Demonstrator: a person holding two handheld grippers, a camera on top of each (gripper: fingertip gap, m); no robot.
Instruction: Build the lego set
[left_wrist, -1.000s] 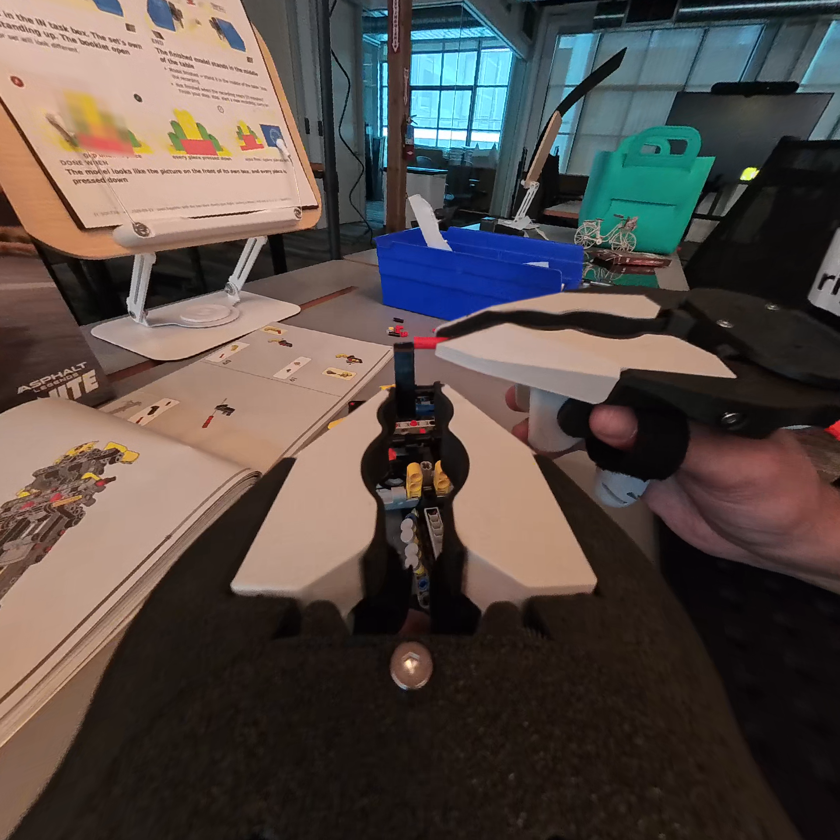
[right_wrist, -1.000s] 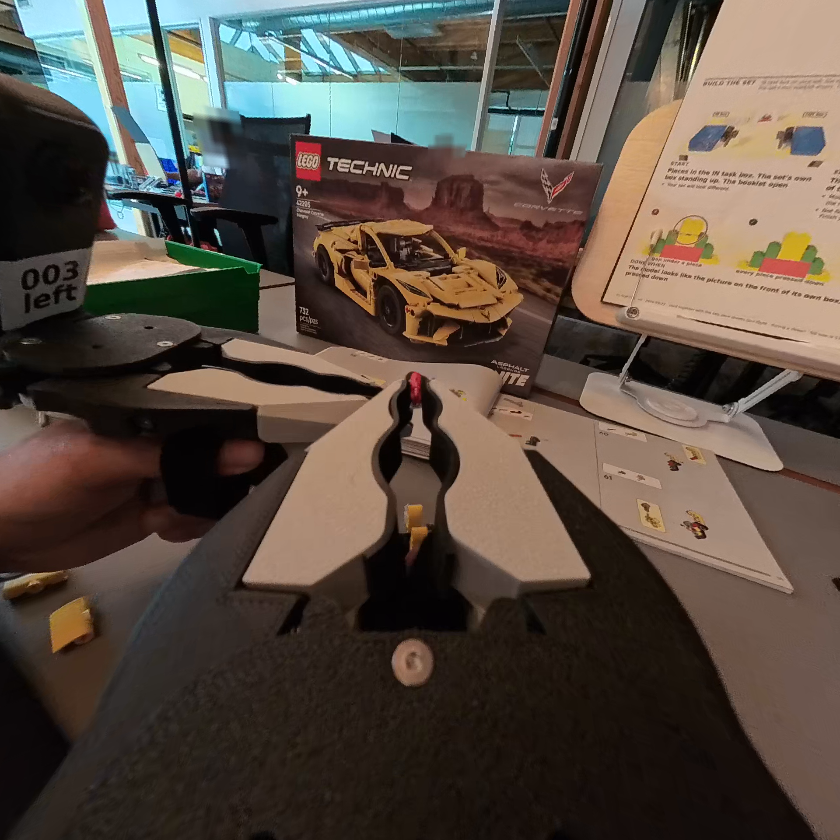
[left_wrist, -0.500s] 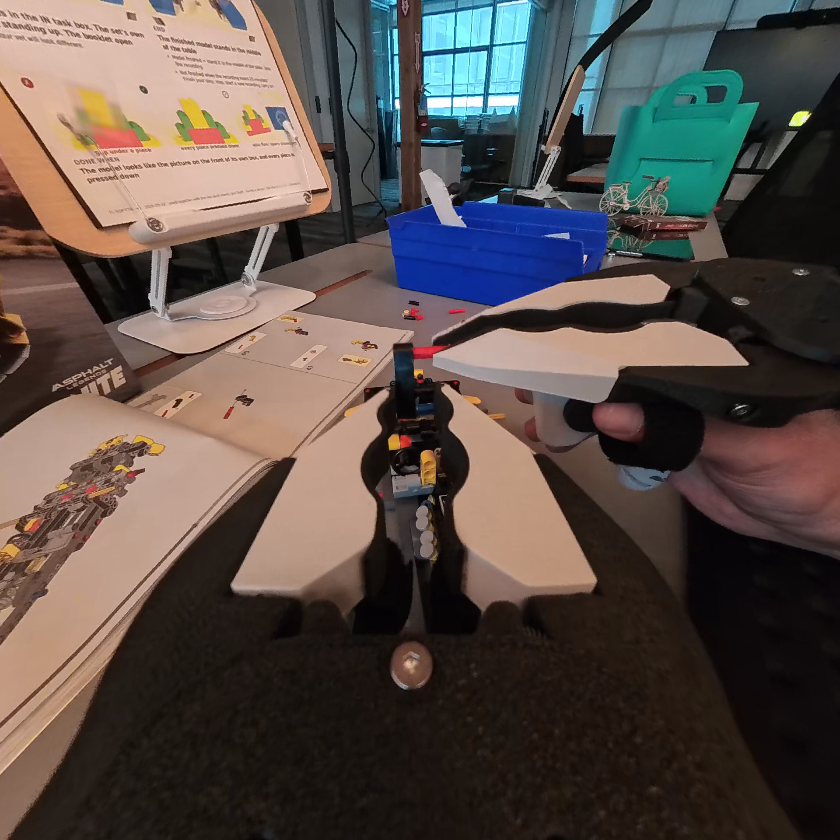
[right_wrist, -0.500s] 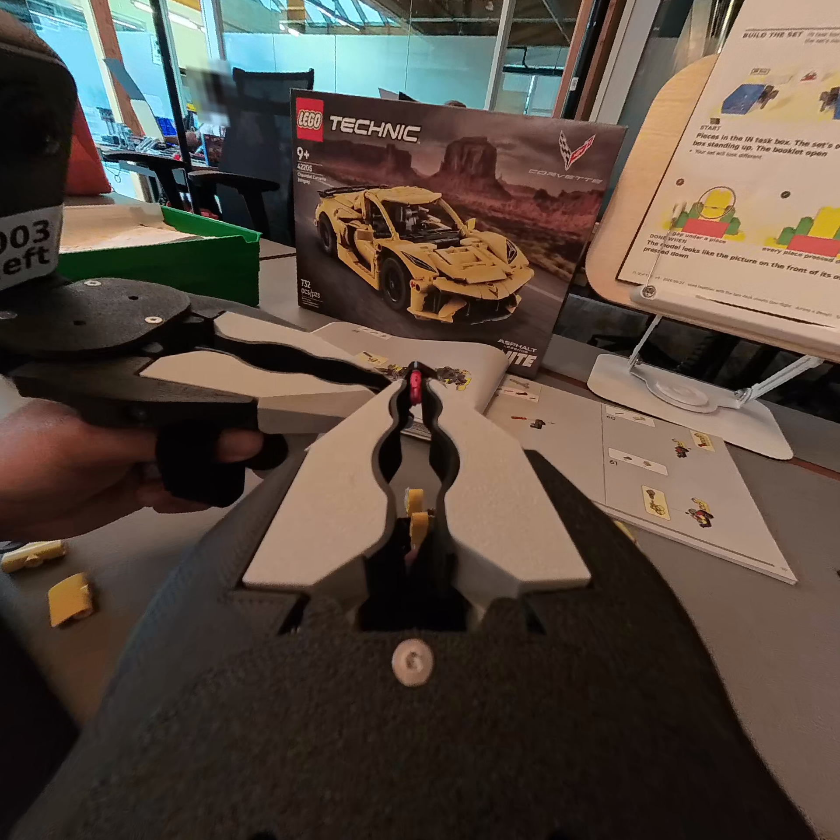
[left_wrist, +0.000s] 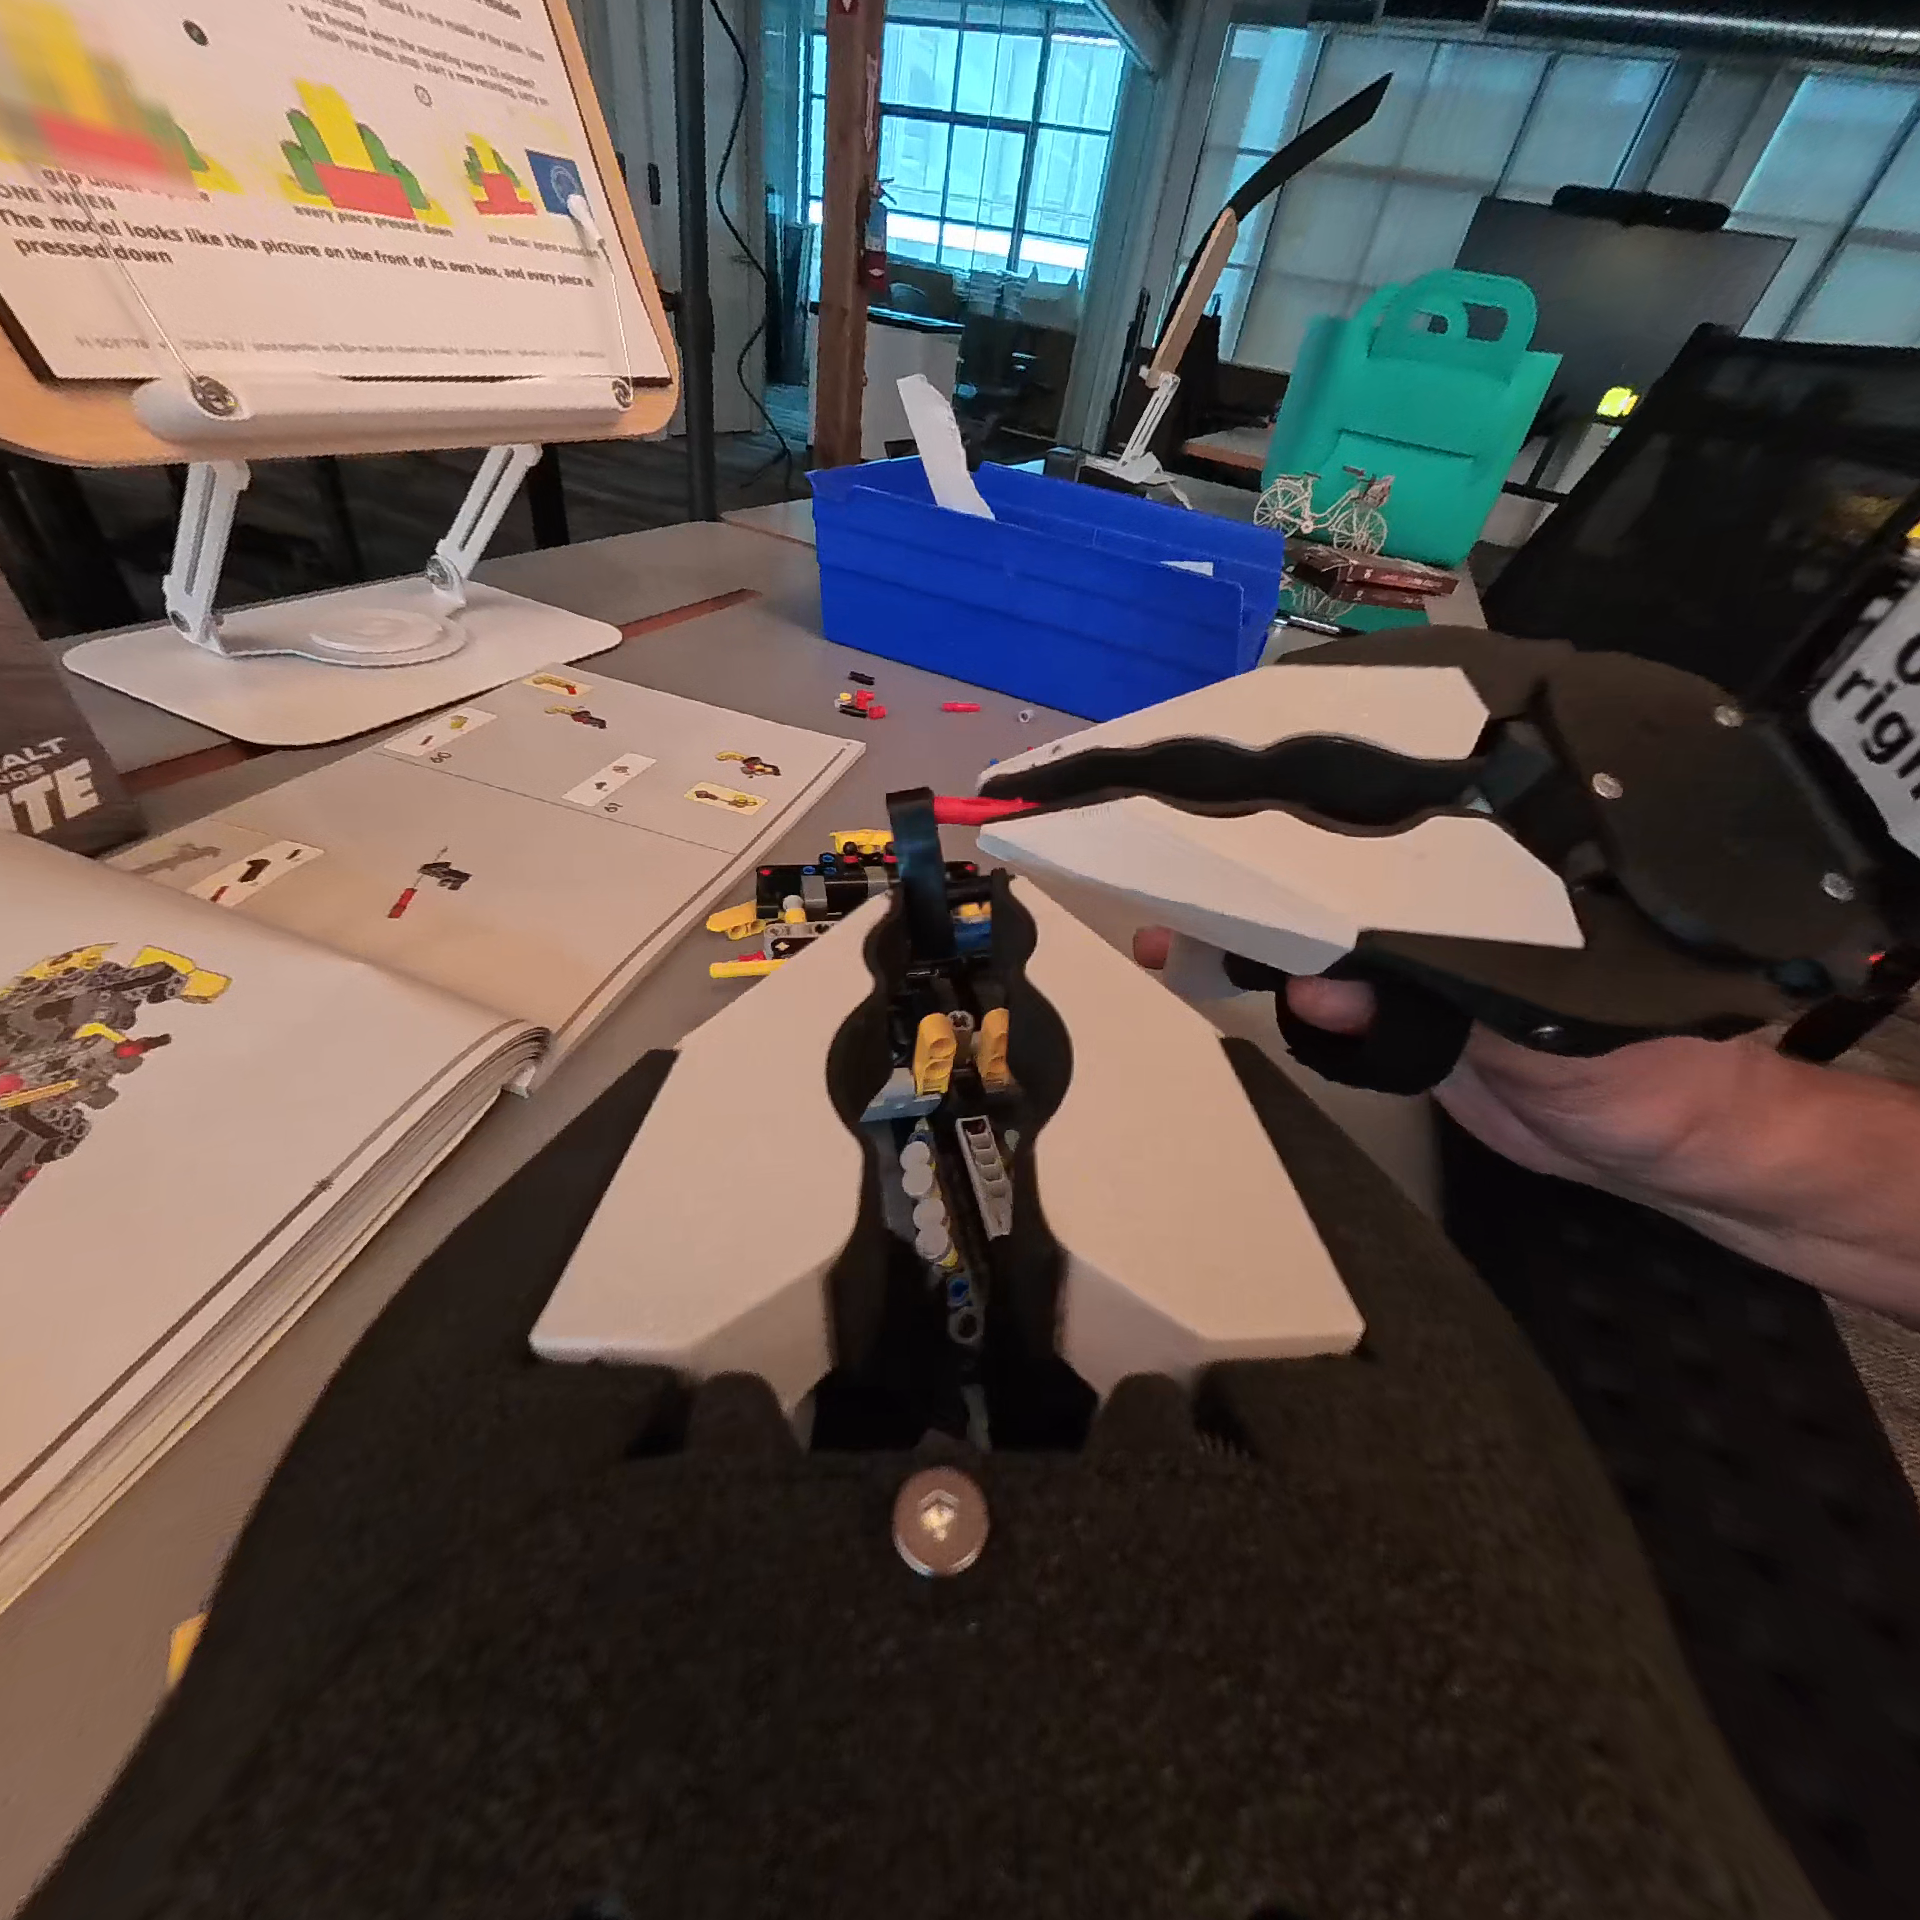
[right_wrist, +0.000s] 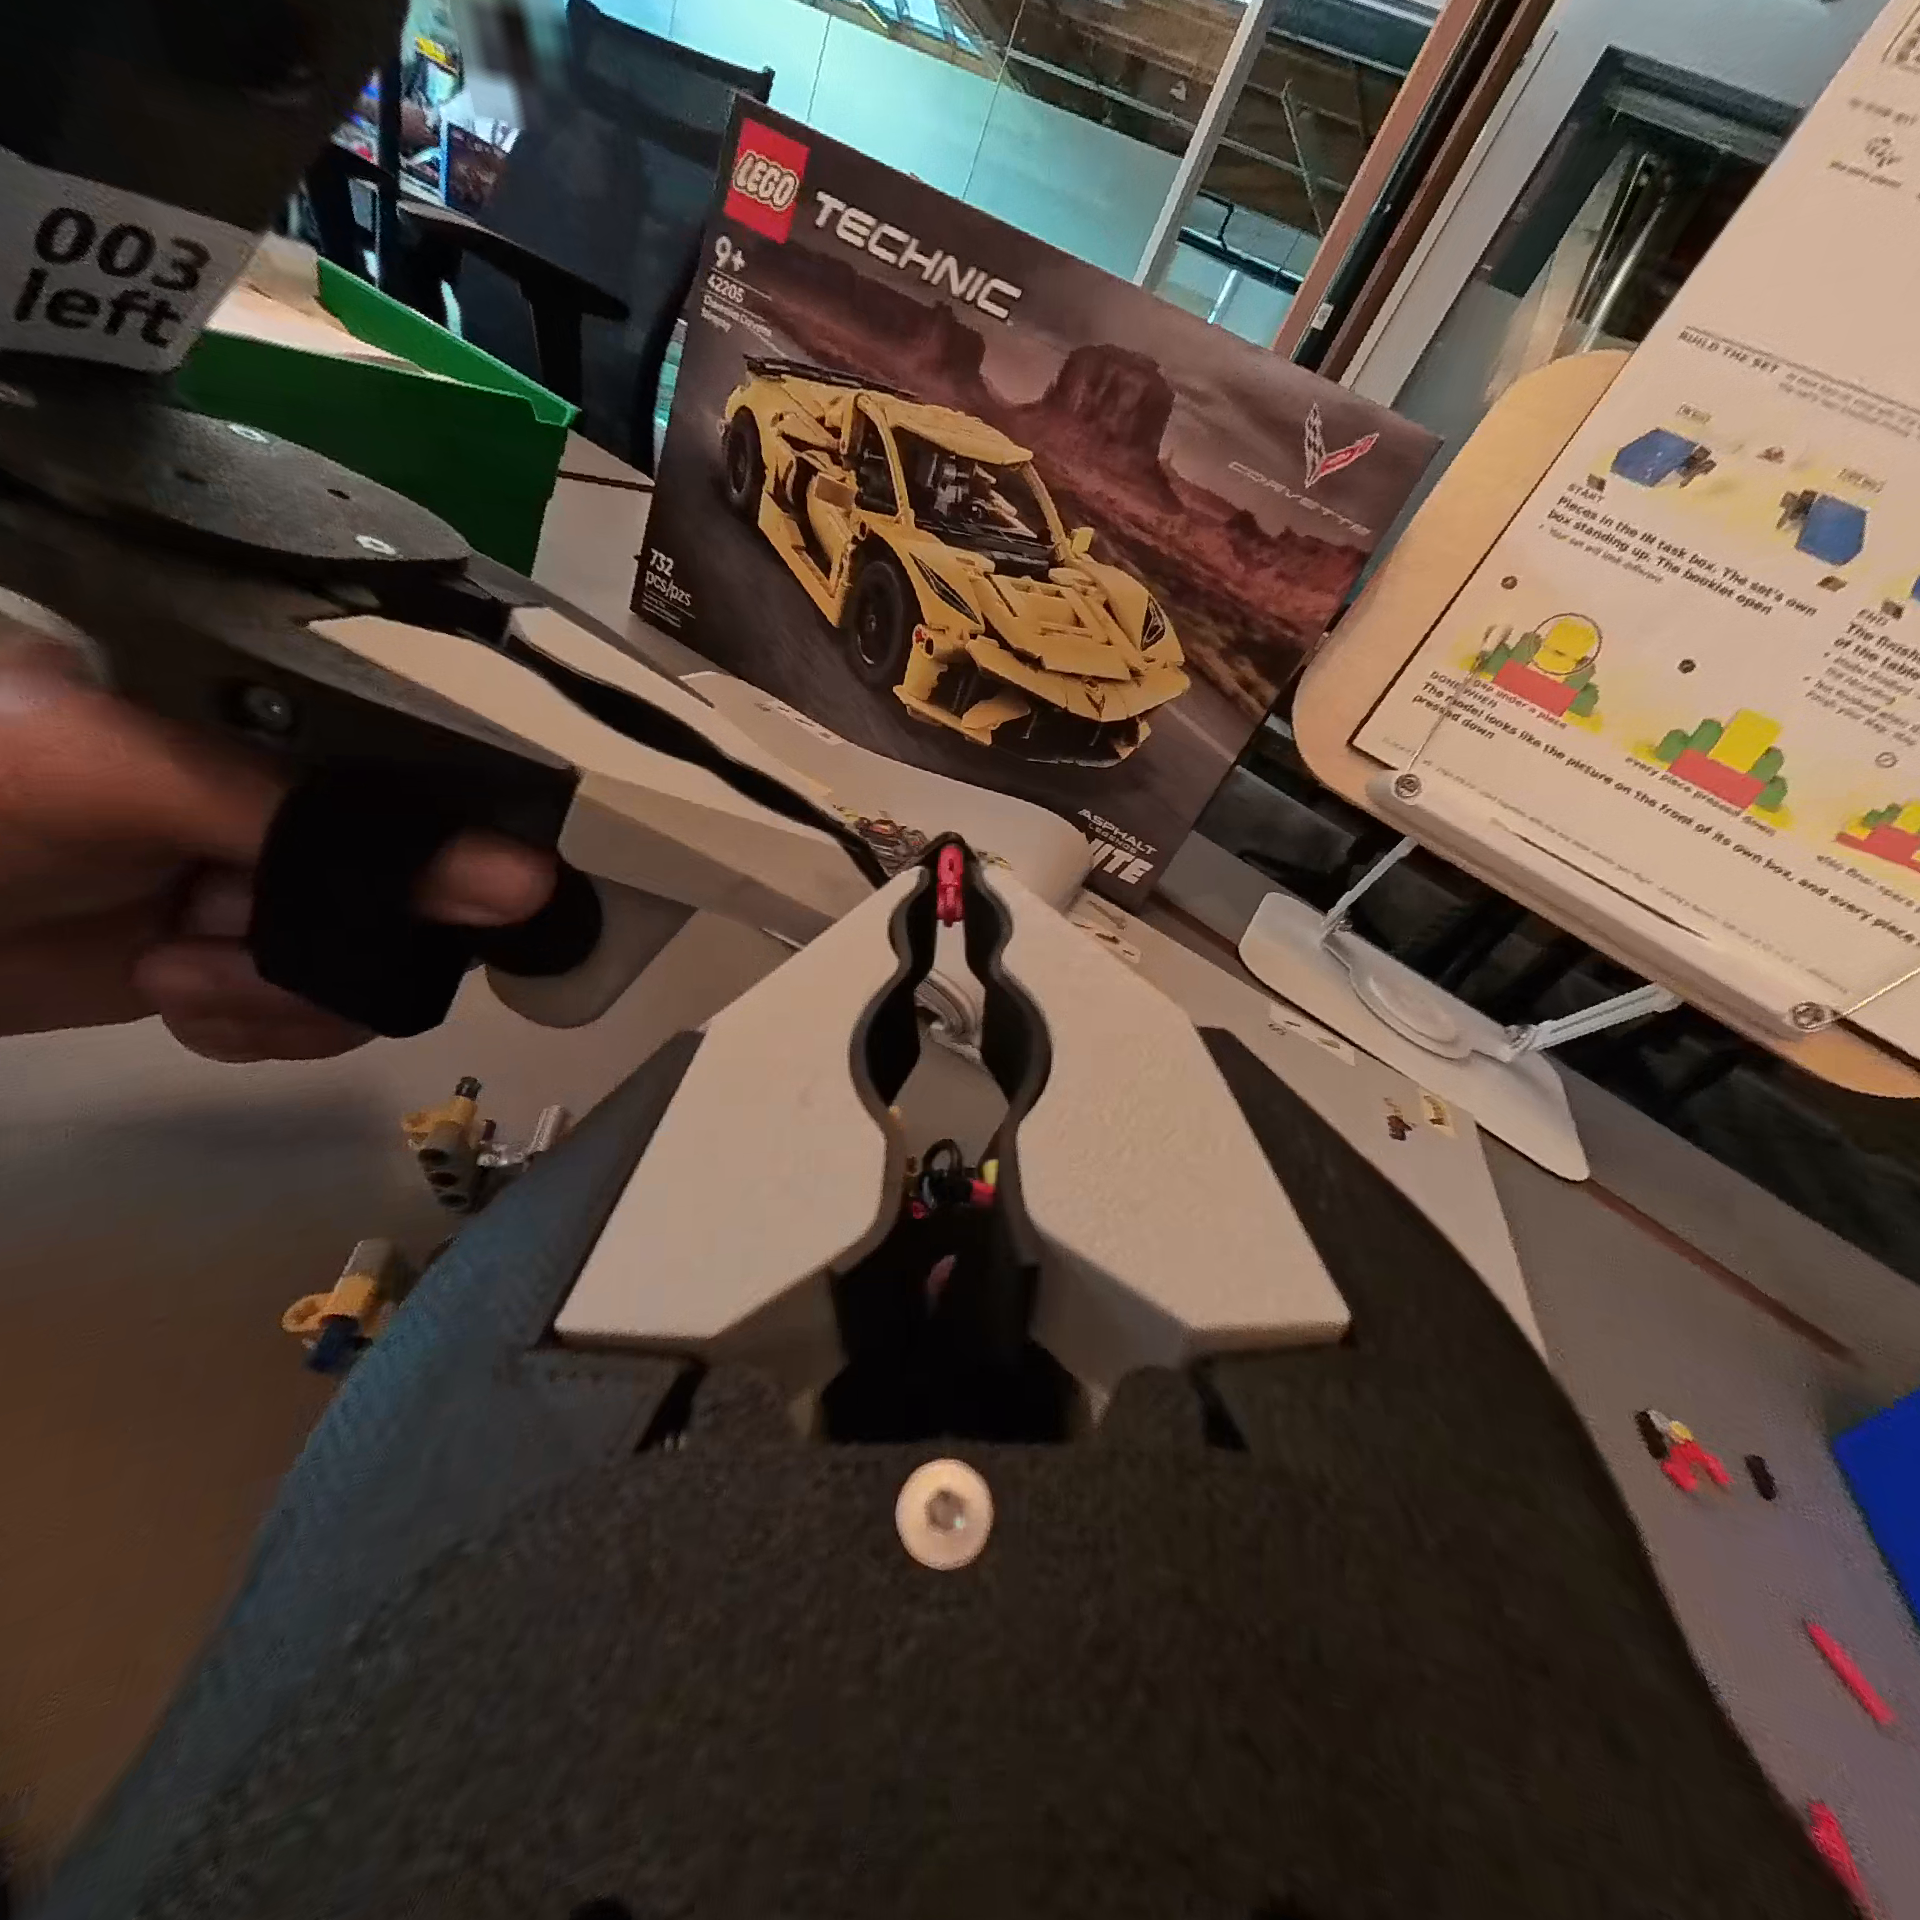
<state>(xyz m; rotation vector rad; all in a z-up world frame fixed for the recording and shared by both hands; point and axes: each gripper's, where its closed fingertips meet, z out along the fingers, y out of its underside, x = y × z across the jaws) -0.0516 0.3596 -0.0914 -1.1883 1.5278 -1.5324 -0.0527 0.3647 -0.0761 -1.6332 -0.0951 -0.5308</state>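
Note:
My left gripper (left_wrist: 935, 899) is shut on a black Lego piece (left_wrist: 918, 847) that sticks up past its tips. My right gripper (right_wrist: 949, 883) is shut on a small red pin (right_wrist: 949, 885). In the left wrist view the right gripper (left_wrist: 992, 812) comes in from the right, and its red pin (left_wrist: 961, 808) points left with its tip at the top of the black piece. A partly built black and yellow assembly (left_wrist: 821, 888) lies on the table beyond and below the left gripper's fingers. In the right wrist view the left gripper (right_wrist: 862, 847) reaches in from the left, its tips against mine.
An open instruction booklet (left_wrist: 312, 1039) lies at the left. A blue bin (left_wrist: 1039, 613) stands behind, with small loose parts (left_wrist: 862, 704) in front of it. There is also a sheet on a stand (left_wrist: 332, 644), the set's box (right_wrist: 987, 520), a green bin (right_wrist: 395, 416), and loose parts (right_wrist: 447, 1143), (right_wrist: 1683, 1455).
Both grippers keep their holds. The right gripper has tilted and shifted, so more of the table and loose parts show. The red pin's tip now sits against the black piece.

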